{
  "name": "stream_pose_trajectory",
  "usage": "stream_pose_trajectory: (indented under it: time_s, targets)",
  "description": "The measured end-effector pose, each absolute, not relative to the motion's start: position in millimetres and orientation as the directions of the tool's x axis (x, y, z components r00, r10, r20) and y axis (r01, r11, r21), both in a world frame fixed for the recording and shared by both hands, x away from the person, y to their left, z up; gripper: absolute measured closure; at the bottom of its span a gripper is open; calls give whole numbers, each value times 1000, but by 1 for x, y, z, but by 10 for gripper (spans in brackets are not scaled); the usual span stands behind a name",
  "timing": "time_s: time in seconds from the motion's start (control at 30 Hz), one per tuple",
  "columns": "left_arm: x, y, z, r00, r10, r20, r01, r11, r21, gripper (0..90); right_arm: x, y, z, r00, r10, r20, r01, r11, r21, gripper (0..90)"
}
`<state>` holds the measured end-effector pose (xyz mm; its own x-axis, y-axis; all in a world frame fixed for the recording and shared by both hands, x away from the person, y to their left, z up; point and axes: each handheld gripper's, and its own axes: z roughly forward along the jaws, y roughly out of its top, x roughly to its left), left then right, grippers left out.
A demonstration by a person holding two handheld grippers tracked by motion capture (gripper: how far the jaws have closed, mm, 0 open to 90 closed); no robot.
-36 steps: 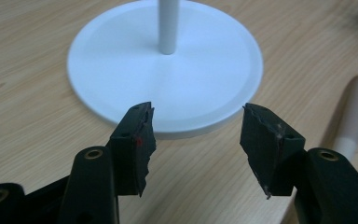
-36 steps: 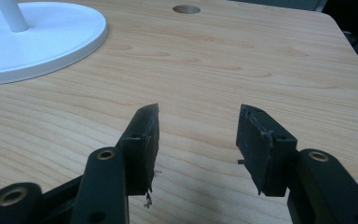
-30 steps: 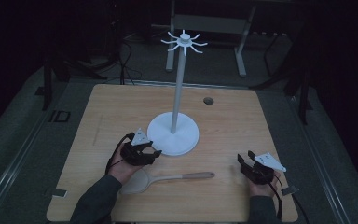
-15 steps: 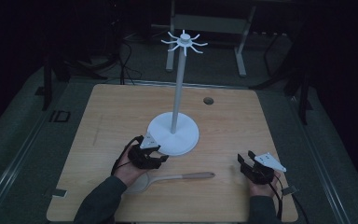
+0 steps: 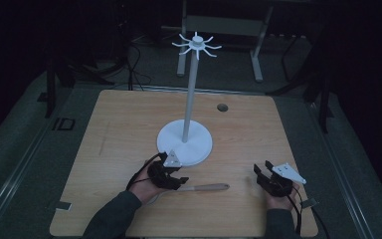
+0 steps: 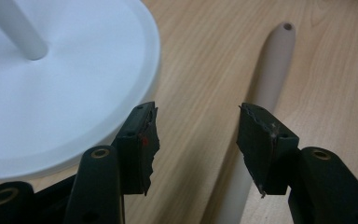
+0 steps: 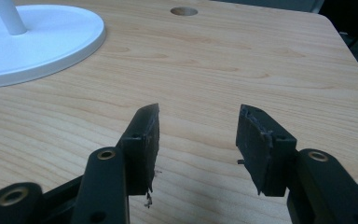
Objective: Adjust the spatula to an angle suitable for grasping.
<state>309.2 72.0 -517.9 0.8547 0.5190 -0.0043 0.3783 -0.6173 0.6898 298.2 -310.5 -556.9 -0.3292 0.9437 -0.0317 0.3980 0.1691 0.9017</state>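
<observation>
High view: wooden table (image 5: 129, 129) under dim light, with a white stand (image 5: 185, 142) near its middle, round base flat on the wood, thin pole upright, ring of short hooks (image 5: 196, 46) at the top. Left gripper (image 5: 171, 179) held low over the near part of the table, just in front of the stand's base and right over the bowl end of a pale spoon (image 5: 206, 187), handle stretching away to that gripper's right. Right gripper (image 5: 266, 175) well apart on the other side, over bare wood, grey three-cornered plate (image 5: 288, 173) on top, cable trailing back past the sleeve. Small round hole (image 5: 222, 107) in the tabletop beyond the stand. Left gripper view: left gripper (image 6: 196, 140) with jaws spread wide, nothing between the pads but wood; spoon handle (image 6: 265, 93) running forward from beneath the right-hand jaw, small hole at its far tip; edge of the stand's base (image 6: 60, 88) just past the left-hand jaw. Right gripper view: right gripper (image 7: 197, 140) likewise spread open over bare table, pads worn and ragged, base of the stand (image 7: 37, 39) ahead and to its left, the tabletop hole (image 7: 183, 11) straight ahead, far off.
</observation>
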Motion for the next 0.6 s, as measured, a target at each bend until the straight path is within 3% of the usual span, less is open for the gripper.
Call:
stream_pose_trajectory:
  time_s: [0.6]
  targets:
    - [306, 45, -528, 921, 390, -10, 320, -741, 591, 588, 298, -311, -557, -327, 945, -29, 396, 165, 903, 488]
